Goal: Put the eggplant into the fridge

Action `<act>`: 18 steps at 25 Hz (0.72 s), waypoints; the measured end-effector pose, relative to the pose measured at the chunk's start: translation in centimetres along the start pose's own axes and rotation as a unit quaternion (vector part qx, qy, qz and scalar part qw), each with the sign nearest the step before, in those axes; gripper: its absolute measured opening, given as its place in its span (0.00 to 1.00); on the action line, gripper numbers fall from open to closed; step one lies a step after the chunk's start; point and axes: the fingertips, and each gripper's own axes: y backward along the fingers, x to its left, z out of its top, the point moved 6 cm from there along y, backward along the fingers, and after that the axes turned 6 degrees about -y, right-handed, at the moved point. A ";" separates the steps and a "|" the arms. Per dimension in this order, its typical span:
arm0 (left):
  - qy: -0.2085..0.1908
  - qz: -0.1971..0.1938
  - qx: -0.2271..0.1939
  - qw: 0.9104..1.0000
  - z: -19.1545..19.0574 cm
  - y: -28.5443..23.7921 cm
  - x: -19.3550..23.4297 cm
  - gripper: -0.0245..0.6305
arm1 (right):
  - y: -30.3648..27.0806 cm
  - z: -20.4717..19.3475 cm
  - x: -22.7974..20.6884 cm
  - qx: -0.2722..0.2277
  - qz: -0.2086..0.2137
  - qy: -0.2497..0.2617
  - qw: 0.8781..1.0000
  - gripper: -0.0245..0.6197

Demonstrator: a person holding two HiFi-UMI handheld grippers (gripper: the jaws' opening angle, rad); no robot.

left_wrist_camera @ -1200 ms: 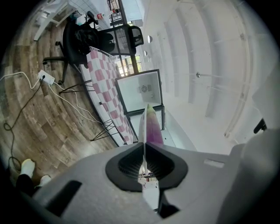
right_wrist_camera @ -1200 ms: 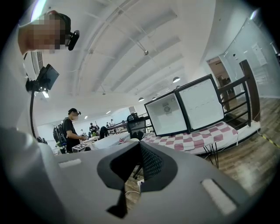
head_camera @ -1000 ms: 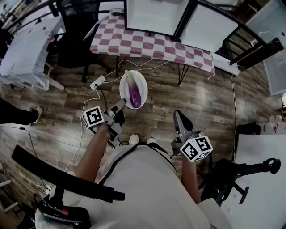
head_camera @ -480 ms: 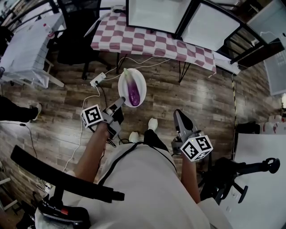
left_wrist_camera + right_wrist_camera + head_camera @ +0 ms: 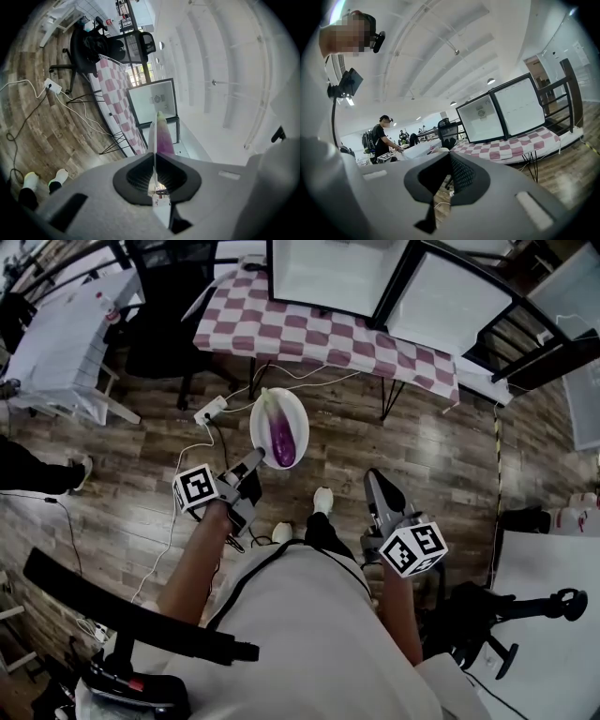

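A purple eggplant [image 5: 282, 439] lies on a white plate [image 5: 263, 418] held out over the wooden floor. My left gripper [image 5: 255, 459] is shut on the plate's near rim. In the left gripper view the plate [image 5: 152, 133] shows edge-on between the jaws, with the eggplant [image 5: 164, 137] on its right side. My right gripper [image 5: 379, 486] hangs lower right of the plate, shut and empty; its pads [image 5: 457, 171] meet at the tips. The fridge [image 5: 333, 273] is a white box with a black frame on a red-checked table [image 5: 309, 329], ahead of both grippers, and also shows as fridge [image 5: 480, 119].
A power strip [image 5: 208, 411] and white cables [image 5: 183, 465] lie on the floor left of the plate. A black office chair [image 5: 155, 334] stands left of the table. White tables [image 5: 61, 343] are at far left. A person [image 5: 380, 137] stands in the background.
The person's foot has stepped forward and the checked table has come slightly nearer. The plate with the eggplant stays in the left gripper; the right gripper has barely shifted.
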 end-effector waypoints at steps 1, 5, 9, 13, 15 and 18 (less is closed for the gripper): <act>-0.002 0.005 0.000 1.000 0.1 -0.4 0.1 0.07 | -0.4 0.3 -0.4 0.000 0.003 0.000 1.000 0.05; -0.003 -0.008 -0.006 1.000 0.9 -3.3 -0.4 0.07 | -1.7 1.6 -2.4 0.003 0.012 0.002 1.000 0.05; -0.002 -0.011 -0.013 1.000 1.6 -6.4 -0.7 0.07 | -3.0 3.4 -5.1 0.003 0.017 0.006 1.000 0.05; -0.003 -0.012 -0.017 1.000 2.6 -9.7 -0.9 0.07 | -4.5 5.2 -7.9 0.002 0.020 0.005 1.000 0.05; -0.004 -0.015 -0.019 1.000 3.1 -11.3 -1.2 0.07 | -5.3 6.2 -9.2 0.002 0.023 0.004 1.000 0.05; -0.007 -0.014 -0.022 1.000 3.8 -13.6 -1.4 0.07 | -6.4 7.6 -11.0 0.001 0.029 0.004 1.000 0.05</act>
